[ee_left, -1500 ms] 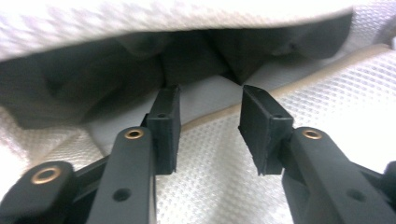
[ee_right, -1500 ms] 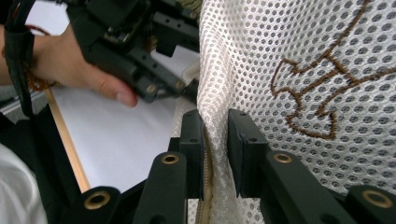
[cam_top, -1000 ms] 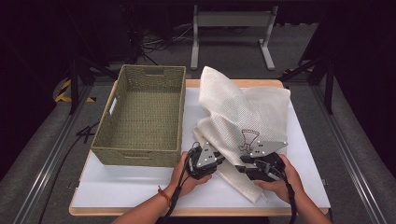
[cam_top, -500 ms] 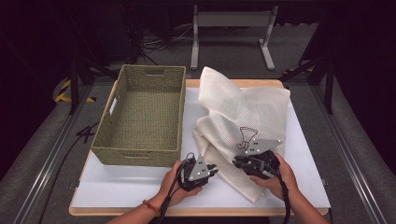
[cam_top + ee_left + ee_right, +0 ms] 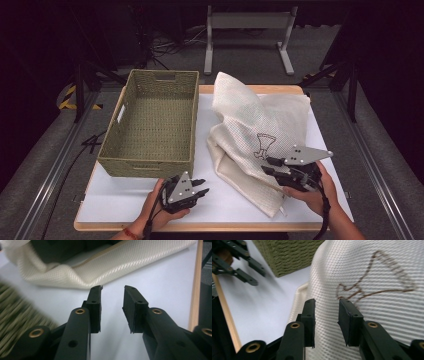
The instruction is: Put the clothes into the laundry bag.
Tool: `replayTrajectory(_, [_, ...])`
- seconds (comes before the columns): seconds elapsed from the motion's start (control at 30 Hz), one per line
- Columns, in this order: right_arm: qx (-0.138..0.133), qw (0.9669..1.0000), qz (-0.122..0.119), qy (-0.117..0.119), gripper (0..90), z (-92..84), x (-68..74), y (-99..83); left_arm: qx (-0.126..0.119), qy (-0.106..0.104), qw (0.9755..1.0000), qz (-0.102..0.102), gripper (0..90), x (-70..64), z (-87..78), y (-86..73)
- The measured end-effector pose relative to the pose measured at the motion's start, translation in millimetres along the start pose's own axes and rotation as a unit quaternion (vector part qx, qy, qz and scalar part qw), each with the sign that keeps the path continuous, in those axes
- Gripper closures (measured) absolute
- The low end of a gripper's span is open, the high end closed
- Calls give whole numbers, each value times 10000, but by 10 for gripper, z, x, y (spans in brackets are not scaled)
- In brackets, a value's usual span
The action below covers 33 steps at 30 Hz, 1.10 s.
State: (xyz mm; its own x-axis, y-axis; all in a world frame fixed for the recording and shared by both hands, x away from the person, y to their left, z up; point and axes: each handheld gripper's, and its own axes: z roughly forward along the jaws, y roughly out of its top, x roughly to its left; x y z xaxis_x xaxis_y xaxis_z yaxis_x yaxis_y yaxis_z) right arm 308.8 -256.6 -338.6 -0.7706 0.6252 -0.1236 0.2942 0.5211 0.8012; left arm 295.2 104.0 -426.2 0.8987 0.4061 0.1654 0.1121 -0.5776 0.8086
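High view: left tool (image 5: pixel 201 187) lies level; right tool (image 5: pixel 267 166) hovers over cloth (image 5: pixel 260 120).

Dark room, dim at the frame's edges. A grey metal stand (image 5: pixel 247 30) sits top centre on grey floor (image 5: pixel 45 165). Yellow-black tape (image 5: pixel 67 97) marks the left.

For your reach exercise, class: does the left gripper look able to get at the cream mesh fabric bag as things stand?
Probably yes. The left gripper has open jaws over bare white table, and nothing lies between it and the cream mesh fabric bag.

A cream waffle-textured cloth bag (image 5: pixel 260 135) lies beside a rough woven basket (image 5: pixel 150 125) on a smooth matt white tabletop (image 5: pixel 125 200).
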Motion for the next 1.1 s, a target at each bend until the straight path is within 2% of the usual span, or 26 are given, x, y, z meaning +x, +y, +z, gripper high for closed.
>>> replayTrajectory(0.03, [-23,10000,-13,-88,648,-50,-22,6,-24,39,10000,-51,652,14,-71,-44])
replayTrajectory(0.07, [-54,9998,-16,-165,641,-95,-41,10,-24,39,10000,-51,638,14,-71,-44])
replayTrajectory(0.1, [-97,9997,-3,-234,630,-136,-58,12,-3,148,9998,-99,621,29,-178,-114])
replayTrajectory(0.17, [-149,9994,-25,-314,608,-182,-77,7,18,227,9997,-94,593,34,-228,-147])
replayTrajectory(0.23, [-174,9992,-59,-362,606,-211,-84,-3,19,282,9996,-93,583,43,-349,-226])
replayTrajectory(0.4, [-146,9963,-411,-743,574,-311,-67,-161,87,558,9982,-226,520,82,-560,-392])
replayTrajectory(0.47, [-197,9970,-338,-674,562,-348,-93,-240,133,698,9971,-261,480,104,-621,-455])
replayTrajectory(0.53, [-187,9962,-330,-780,544,-382,-118,-320,159,778,9964,-290,461,129,-685,-522])
replayTrajectory(0.6, [-206,9952,-328,-904,537,-412,-130,-387,240,908,9954,-187,435,153,-745,-594])
replayTrajectory(0.63, [-216,9950,-314,-919,529,-428,-144,-436,240,908,9954,-187,420,153,-745,-594])
replayTrajectory(0.7, [-239,9938,-351,-1024,524,-447,-150,-501,250,966,9943,-385,403,201,-817,-701])
replayTrajectory(0.77, [-212,9934,-332,-1074,522,-452,-155,-533,254,977,9940,-431,394,210,-838,-733])
replayTrajectory(0.87, [-236,9941,-175,-1045,503,-456,-181,-654,254,1076,9920,-608,348,228,-889,-833])
replayTrajectory(0.9, [-236,9941,-175,-1045,503,-456,-181,-654,254,1076,9920,-608,335,228,-889,-833])
replayTrajectory(0.93, [-236,9944,-158,-1020,494,-437,-179,-703,291,1151,9907,-672,307,237,-896,-857])
replayTrajectory(1.03, [-191,9936,-176,-1097,481,-409,-170,-743,309,1182,9895,-771,260,265,-910,-878])
replayTrajectory(1.1, [-248,9940,-99,-1056,460,-384,-170,-797,341,1266,9877,-853,218,286,-922,-890])
